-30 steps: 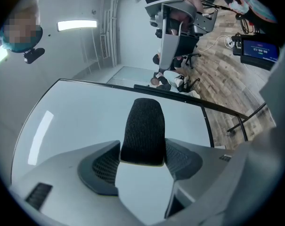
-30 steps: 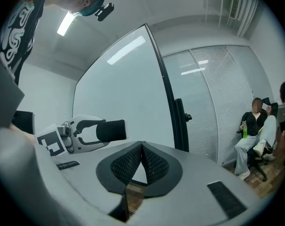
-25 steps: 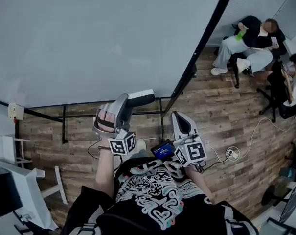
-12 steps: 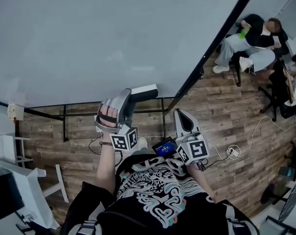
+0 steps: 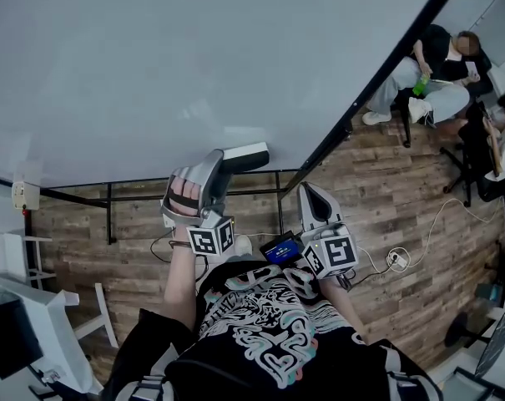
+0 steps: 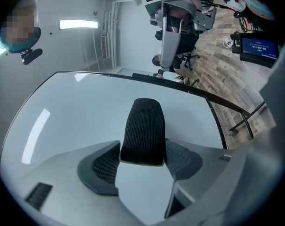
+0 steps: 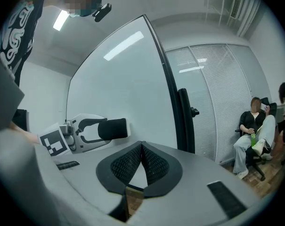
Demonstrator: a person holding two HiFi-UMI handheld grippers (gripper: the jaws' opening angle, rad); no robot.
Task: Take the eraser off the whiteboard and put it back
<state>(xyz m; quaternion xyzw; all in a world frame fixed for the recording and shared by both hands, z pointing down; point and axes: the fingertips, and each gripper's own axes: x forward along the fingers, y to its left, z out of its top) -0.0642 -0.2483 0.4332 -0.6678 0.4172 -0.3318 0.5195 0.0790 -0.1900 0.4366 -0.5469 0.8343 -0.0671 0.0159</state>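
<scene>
– Nearest the person's chest [image 5: 269,341], what are the two grippers doing?
– On the right and slightly nearer the body, the right gripper [image 7: 141,147] has its jaws pressed together with nothing between them; on the left and reaching a little farther, the left gripper [image 6: 143,150] is clamped on the eraser [image 6: 143,126]
– How does the eraser sit in that grasp?
– Its near end is pinched between the jaws; its long axis runs straight on along them, so the free end sticks out ahead toward the whiteboard [image 5: 194,57]; the dark felt face is turned toward that gripper's camera
– So which way does the board lie from it?
– Ahead and beyond; the eraser looks close to the board's lower edge, yet whether it touches I cannot tell from any view; I'd judge it off the board and in hand, with the putting back not yet done
– Which hand should finish?
– The left, plainly; it holds the thing and is nearer the board; my guess is the move calls for carrying the eraser forward until it meets the surface, then letting the jaws part
– Any tray or holder to drop it in?
– None that I can see; below the board there is only its dark frame [image 5: 194,180] over the wooden floor [image 5: 377,199]; far right, well apart, sit the seated people [image 5: 440,65]
</scene>
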